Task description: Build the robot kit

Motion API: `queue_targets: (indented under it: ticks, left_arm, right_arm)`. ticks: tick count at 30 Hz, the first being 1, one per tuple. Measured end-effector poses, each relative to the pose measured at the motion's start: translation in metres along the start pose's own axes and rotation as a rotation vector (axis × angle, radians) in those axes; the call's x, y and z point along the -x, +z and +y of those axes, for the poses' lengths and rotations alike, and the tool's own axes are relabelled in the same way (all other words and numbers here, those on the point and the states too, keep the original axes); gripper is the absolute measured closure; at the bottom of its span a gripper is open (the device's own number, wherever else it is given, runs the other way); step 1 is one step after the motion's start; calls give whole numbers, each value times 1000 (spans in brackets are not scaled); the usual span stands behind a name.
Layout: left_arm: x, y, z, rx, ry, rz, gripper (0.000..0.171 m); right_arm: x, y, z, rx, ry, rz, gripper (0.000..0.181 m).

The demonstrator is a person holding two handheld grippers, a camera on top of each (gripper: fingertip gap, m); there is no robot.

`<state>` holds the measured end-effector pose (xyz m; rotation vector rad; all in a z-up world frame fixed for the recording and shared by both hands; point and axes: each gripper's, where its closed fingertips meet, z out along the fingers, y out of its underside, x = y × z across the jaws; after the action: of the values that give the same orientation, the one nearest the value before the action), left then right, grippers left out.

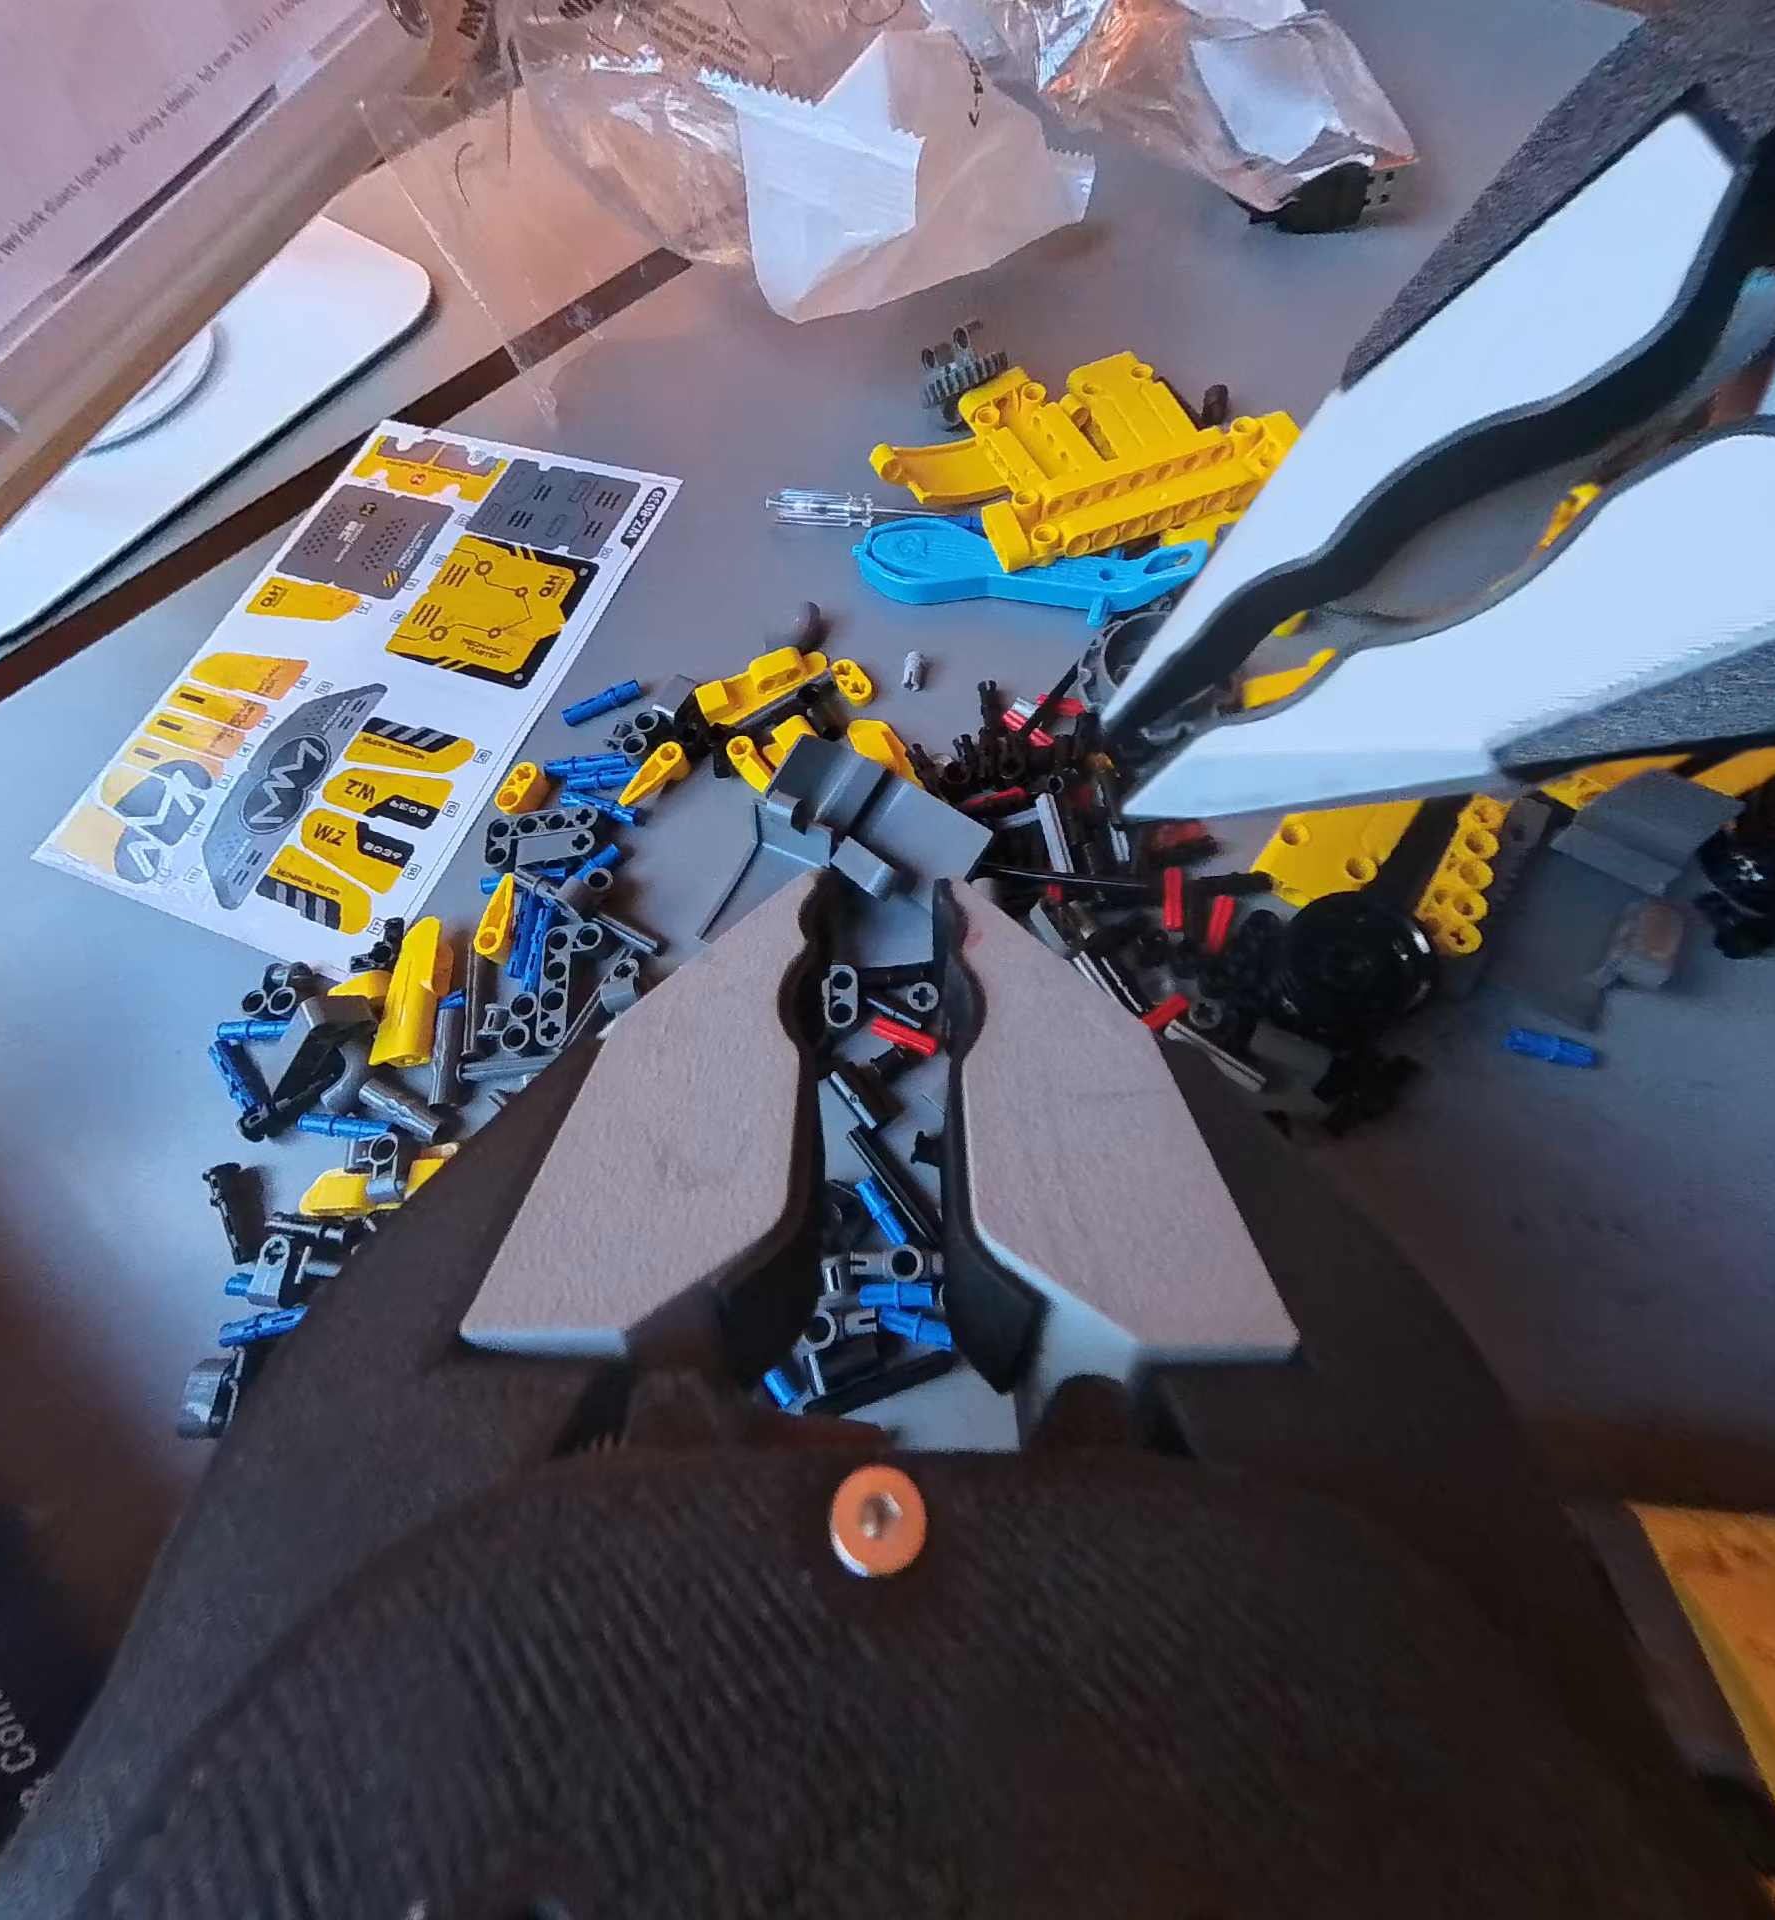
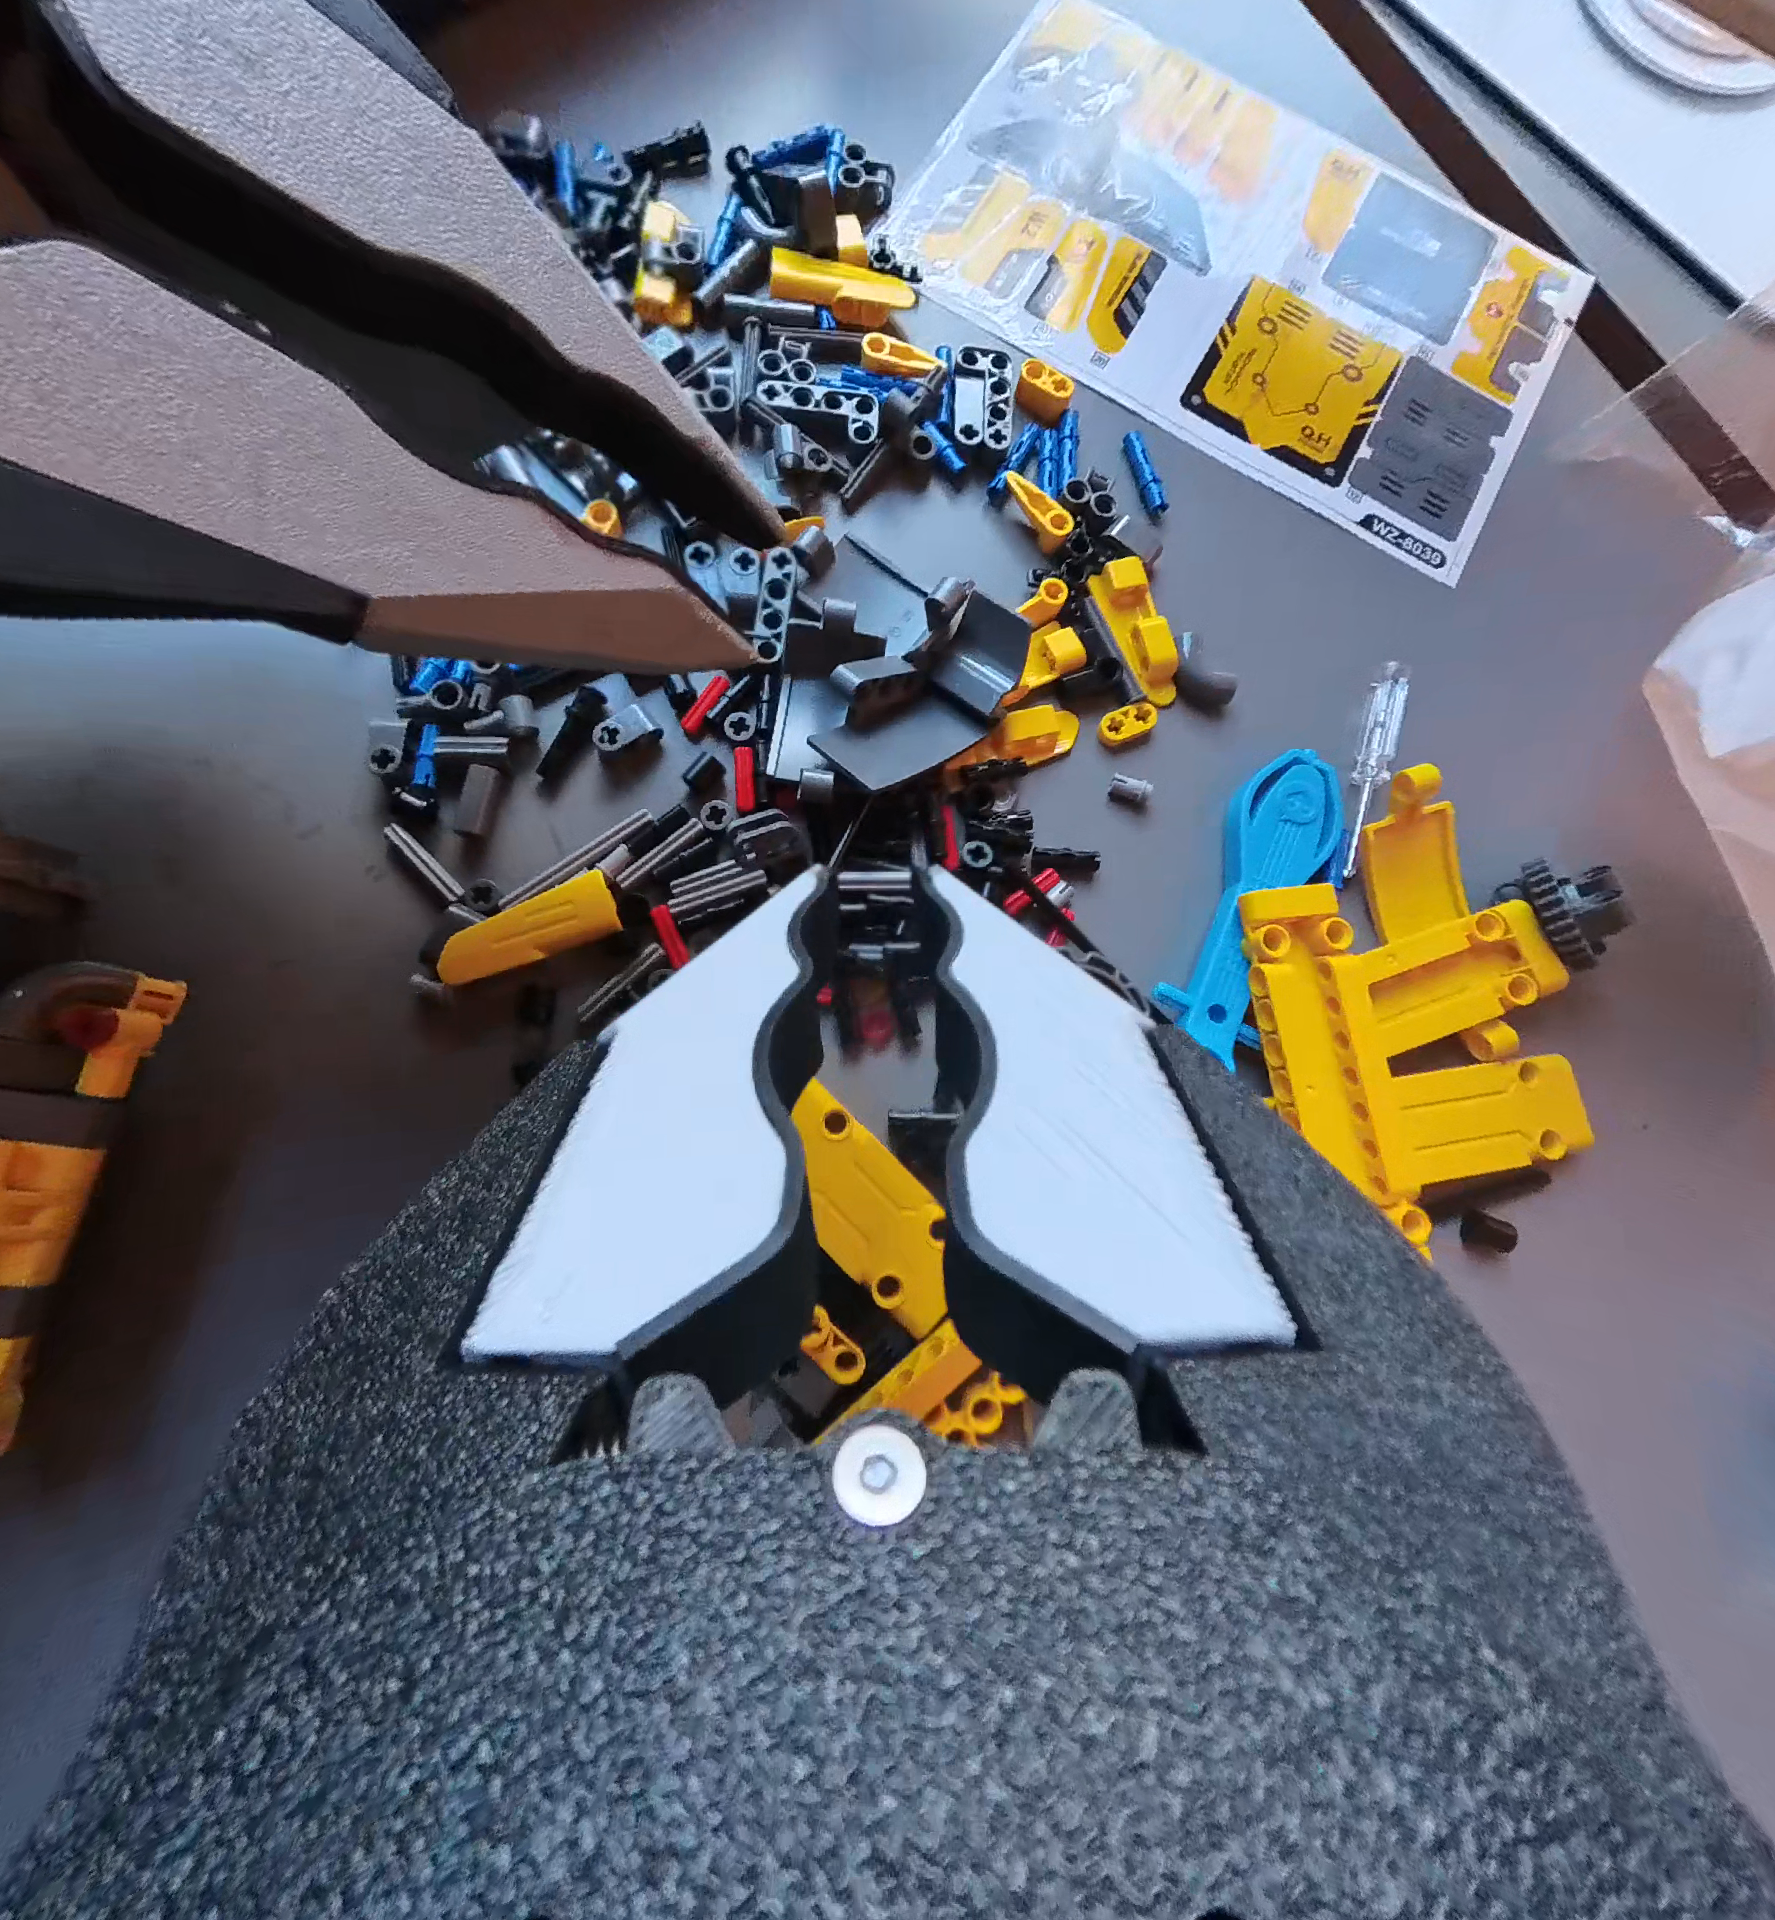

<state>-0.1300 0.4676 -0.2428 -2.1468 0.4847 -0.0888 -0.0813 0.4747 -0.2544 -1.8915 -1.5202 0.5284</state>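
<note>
A heap of small building-toy parts [image 1: 862,831] lies on a grey table [image 1: 1485,1195]. The left gripper [image 1: 883,883] hovers, jaws parted and empty, near a grey panel piece [image 1: 841,800]. The right gripper [image 2: 875,871], jaws parted, seemingly empty, hangs over black pins [image 2: 878,914]. A sticker sheet [image 1: 343,675] lies beside the heap.
</note>
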Motion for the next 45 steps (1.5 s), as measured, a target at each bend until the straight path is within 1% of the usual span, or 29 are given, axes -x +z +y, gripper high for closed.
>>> queue_targets:
  ticks: [5, 8, 11, 14, 16, 18, 22, 26, 28, 30, 34, 37, 40, 42, 45]
  left_arm:
    - [-3, 3, 4, 16, 8, 7, 151]
    - [-4, 5, 7, 32, 5, 14, 148]
    - [-5, 6, 8, 37, 6, 17, 145]
    - [-7, 6, 10, 48, 6, 22, 138]
    - [-7, 7, 11, 52, 2, 15, 132]
    - [-7, 9, 13, 62, 0, 16, 131]
    - [-1, 12, 20, 92, 0, -8, 129]
    - [13, 18, 33, 151, 12, -75, 131]
    - [11, 20, 38, 171, 5, -56, 131]
    - [6, 20, 41, 196, -1, -28, 131]
    - [-6, 18, 35, 169, -1, 10, 132]
    - [-10, 15, 26, 128, -5, 19, 133]
    - [2, 11, 19, 97, -10, -21, 133]
    - [15, 7, 13, 66, -57, -47, 134]
    - [39, -2, 2, 8, -116, -101, 134]
  right_arm:
    - [-3, 3, 2, 13, -44, 24, 167]
    - [0, 1, 0, -21, -15, -11, 167]
    - [2, 0, 6, -6, -26, -35, 167]
    - [14, -4, 7, -9, -103, -76, 168]
    - [22, -4, 5, -18, -112, -111, 168]
    - [27, 1, 10, 8, -123, -130, 168]
    - [23, 11, 27, 91, -141, -101, 167]
    - [17, 9, 32, 116, -121, -89, 169]
    - [9, 6, 35, 130, -127, -53, 170]
    - [5, 2, 32, 107, -114, -41, 170]
    - [8, -2, 15, 9, -64, -68, 170]
    - [18, 0, 13, -7, -65, -108, 170]
    - [26, 9, 18, 34, -90, -124, 170]
    - [26, 12, 21, 57, -106, -106, 170]
    - [27, 7, 12, 11, -108, -99, 171]
